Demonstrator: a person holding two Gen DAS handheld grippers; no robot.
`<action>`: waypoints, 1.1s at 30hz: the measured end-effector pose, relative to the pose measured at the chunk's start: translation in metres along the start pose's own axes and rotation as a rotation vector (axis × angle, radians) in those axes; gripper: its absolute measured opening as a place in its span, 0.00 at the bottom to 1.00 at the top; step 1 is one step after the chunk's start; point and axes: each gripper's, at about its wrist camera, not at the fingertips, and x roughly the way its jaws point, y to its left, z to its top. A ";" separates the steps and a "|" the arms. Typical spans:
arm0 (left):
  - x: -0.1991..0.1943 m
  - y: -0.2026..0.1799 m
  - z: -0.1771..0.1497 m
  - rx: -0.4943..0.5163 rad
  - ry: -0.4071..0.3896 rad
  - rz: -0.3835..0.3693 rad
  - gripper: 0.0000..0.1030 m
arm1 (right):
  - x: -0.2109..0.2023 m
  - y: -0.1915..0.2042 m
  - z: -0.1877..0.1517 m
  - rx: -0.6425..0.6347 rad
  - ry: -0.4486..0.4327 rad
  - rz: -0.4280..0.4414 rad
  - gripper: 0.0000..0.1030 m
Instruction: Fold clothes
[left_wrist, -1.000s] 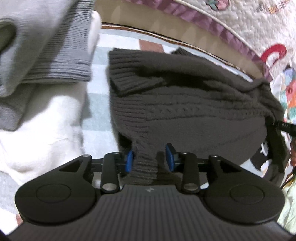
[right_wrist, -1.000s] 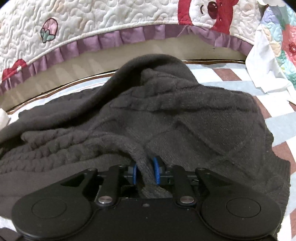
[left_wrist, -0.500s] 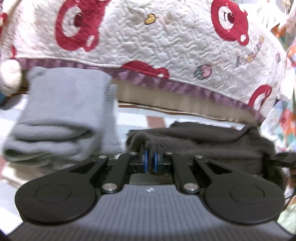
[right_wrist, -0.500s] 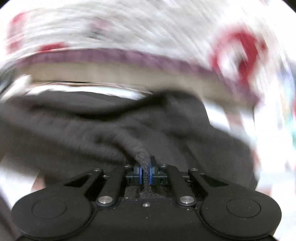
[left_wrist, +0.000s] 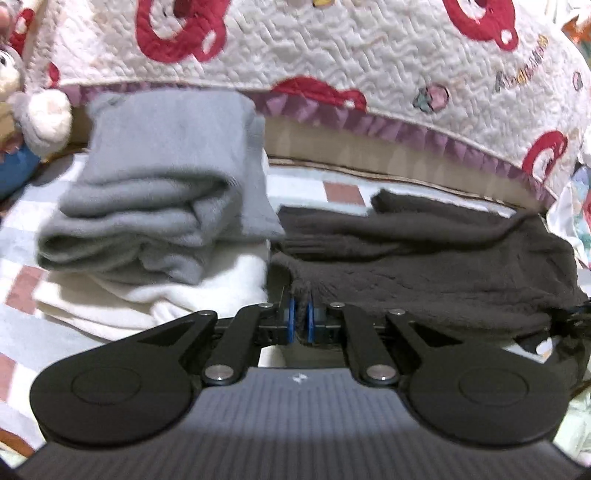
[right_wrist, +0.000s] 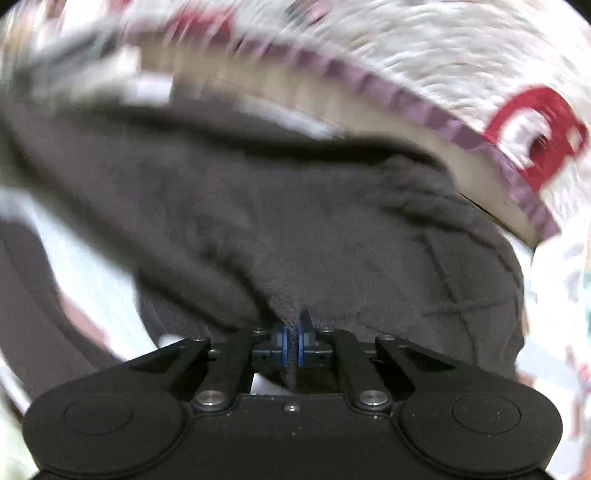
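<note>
The dark brown knitted sweater (left_wrist: 424, 258) is spread on the checked bed sheet (left_wrist: 22, 236), to the right of a folded grey garment (left_wrist: 155, 199) stacked on a folded white garment (left_wrist: 155, 295), with a quilted cover (left_wrist: 332, 55) hanging at the far side. Its near edge is lifted off the sheet at 2 points. The left claw (left_wrist: 301, 319) is seen closed tight on a pinch of the knit at the near left corner, and the right claw (right_wrist: 293, 341) is likewise clamped on a ribbed bit of hem; nothing else is held by either.

The sweater is judged to be soft, limp and fairly heavy for cloth. A thick cable knit is expected to sag between the 2 holds and to stretch under its own weight, so the hem is best gripped on the ribbed band, well into the fabric, with the 2 grips kept apart and level. Slipping is thought unlikely, since the fuzzy yarn grips the pads, though snagging is possible.

In the left wrist view the long axis of the sweater is seen running left to right, roughly parallel to the far bed edge, with a folded-over layer lying along its far side. Which end is the collar cannot be told. The right wrist view is badly blurred, so finer detail is left out.
</note>
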 end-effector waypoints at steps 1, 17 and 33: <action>-0.003 -0.001 0.000 0.010 0.019 0.007 0.06 | -0.017 -0.004 0.003 0.039 -0.042 0.021 0.06; 0.006 -0.094 0.036 0.301 0.274 0.086 0.26 | -0.046 -0.063 -0.012 0.495 -0.010 0.294 0.26; 0.029 -0.378 0.094 0.669 0.161 -0.257 0.42 | -0.092 -0.201 0.072 0.749 0.283 0.331 0.48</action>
